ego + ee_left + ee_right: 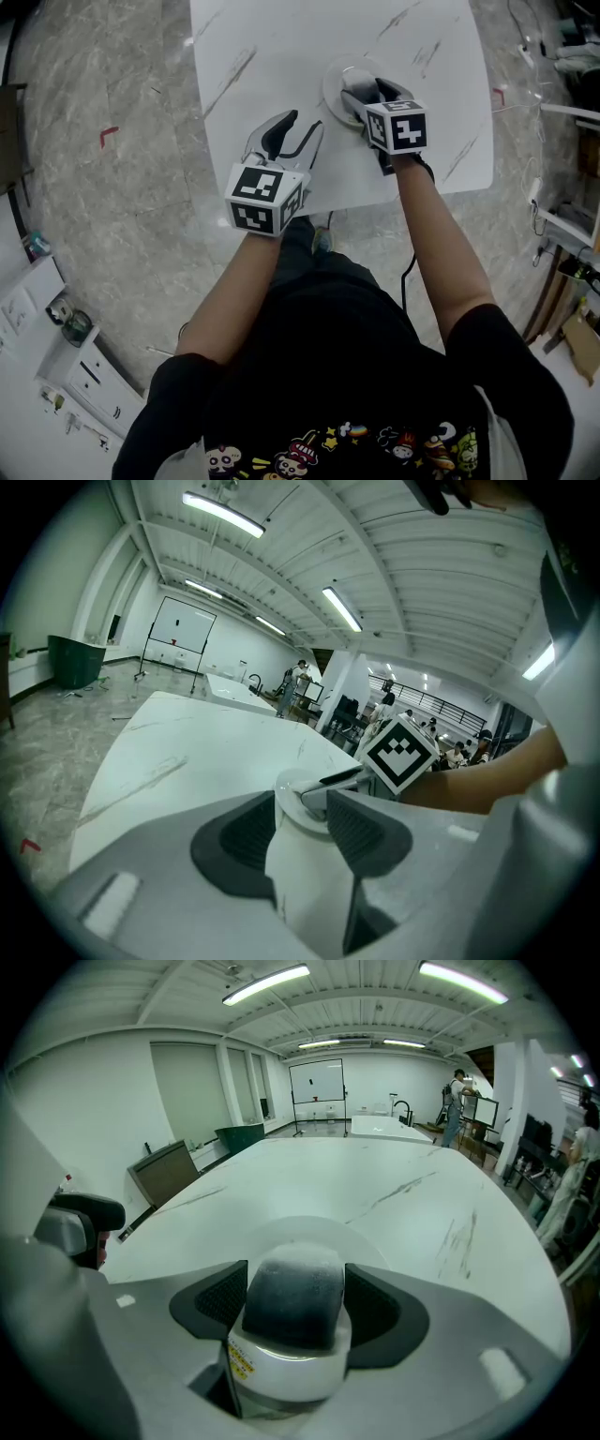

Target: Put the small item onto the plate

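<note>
A small jar point(292, 1283) with a dark cap, white body and yellow label sits between the pads of my right gripper point(294, 1314), which is shut on it. The jar hangs over the round white plate point(362, 1238), which lies near the middle of the white marble table point(272, 47). In the head view the right gripper point(362, 95) covers part of the plate point(336, 79). My left gripper point(300, 127) is to the left of the plate, open and holding nothing. In its own view the left gripper point(300, 834) faces the plate point(292, 786).
The table's front edge point(356, 199) runs just behind both grippers, close to the person's body. Grey marble floor surrounds the table. White cabinets point(75, 375) stand at lower left, and shelving with cables point(562, 216) is at the right. More tables and people are far off.
</note>
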The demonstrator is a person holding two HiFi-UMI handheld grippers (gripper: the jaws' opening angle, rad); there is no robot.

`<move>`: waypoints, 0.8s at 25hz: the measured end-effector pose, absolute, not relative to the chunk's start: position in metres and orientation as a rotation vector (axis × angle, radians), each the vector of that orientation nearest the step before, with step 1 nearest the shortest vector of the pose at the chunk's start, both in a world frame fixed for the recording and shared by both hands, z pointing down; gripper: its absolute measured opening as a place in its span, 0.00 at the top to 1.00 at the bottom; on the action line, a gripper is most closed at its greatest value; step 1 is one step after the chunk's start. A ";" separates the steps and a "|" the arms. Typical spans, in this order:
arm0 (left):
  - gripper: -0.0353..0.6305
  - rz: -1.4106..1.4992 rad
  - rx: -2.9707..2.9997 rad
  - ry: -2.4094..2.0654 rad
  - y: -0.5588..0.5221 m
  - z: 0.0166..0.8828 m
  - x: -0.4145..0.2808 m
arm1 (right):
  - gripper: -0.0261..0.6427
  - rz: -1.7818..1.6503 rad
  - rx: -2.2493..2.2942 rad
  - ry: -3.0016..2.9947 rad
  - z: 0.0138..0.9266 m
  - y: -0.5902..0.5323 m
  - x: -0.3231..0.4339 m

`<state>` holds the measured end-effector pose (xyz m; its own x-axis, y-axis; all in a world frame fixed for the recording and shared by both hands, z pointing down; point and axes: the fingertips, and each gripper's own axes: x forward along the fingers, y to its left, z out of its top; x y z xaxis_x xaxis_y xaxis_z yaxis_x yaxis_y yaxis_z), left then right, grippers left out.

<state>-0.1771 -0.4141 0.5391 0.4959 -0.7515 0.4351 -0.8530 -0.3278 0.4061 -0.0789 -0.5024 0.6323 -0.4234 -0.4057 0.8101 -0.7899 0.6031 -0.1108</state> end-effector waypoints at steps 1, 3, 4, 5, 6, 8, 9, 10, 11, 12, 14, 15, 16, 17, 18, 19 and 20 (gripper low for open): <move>0.55 0.222 2.149 -1.312 -0.414 0.539 -0.177 | 0.44 0.633 0.948 -2.054 0.631 -0.502 -0.079; 0.55 0.222 2.151 -1.312 -0.414 0.538 -0.176 | 0.44 0.642 0.955 -2.064 0.627 -0.502 -0.078; 0.55 0.224 2.154 -1.313 -0.414 0.537 -0.176 | 0.43 0.645 0.958 -2.070 0.625 -0.501 -0.078; 0.55 0.226 2.158 -1.312 -0.413 0.536 -0.175 | 0.43 0.647 0.963 -2.077 0.621 -0.500 -0.078; 0.55 0.229 2.161 -1.310 -0.413 0.535 -0.174 | 0.44 0.648 0.969 -2.085 0.617 -0.499 -0.077; 0.55 0.236 2.167 -1.305 -0.412 0.533 -0.172 | 0.46 0.656 0.979 -2.109 0.608 -0.496 -0.075; 0.55 0.241 2.172 -1.303 -0.411 0.531 -0.172 | 0.48 0.659 0.985 -2.126 0.602 -0.495 -0.075; 0.55 0.247 2.178 -1.300 -0.411 0.529 -0.170 | 0.51 0.662 0.995 -2.144 0.595 -0.494 -0.074; 0.55 0.255 2.185 -1.297 -0.410 0.527 -0.169 | 0.55 0.663 1.010 -2.160 0.587 -0.493 -0.072; 0.55 0.262 2.194 -1.292 -0.409 0.523 -0.167 | 0.59 0.660 1.029 -2.176 0.579 -0.491 -0.069; 0.55 0.276 2.213 -1.286 -0.406 0.515 -0.164 | 0.71 0.639 1.077 -2.209 0.559 -0.488 -0.063; 0.55 0.283 2.221 -1.285 -0.404 0.512 -0.164 | 0.76 0.625 1.102 -2.225 0.549 -0.486 -0.059; 0.55 0.291 2.229 -1.283 -0.402 0.508 -0.163 | 0.82 0.616 1.126 -2.244 0.539 -0.482 -0.056; 0.55 0.297 2.236 -1.282 -0.401 0.504 -0.162 | 0.86 0.610 1.149 -2.263 0.529 -0.479 -0.053; 0.55 0.302 2.244 -1.281 -0.400 0.500 -0.160 | 0.88 0.605 1.170 -2.283 0.519 -0.474 -0.050; 0.55 0.305 2.255 -1.280 -0.400 0.495 -0.157 | 0.90 0.600 1.189 -2.302 0.509 -0.470 -0.046; 0.55 0.307 2.268 -1.279 -0.400 0.489 -0.154 | 0.91 0.594 1.207 -2.322 0.499 -0.464 -0.042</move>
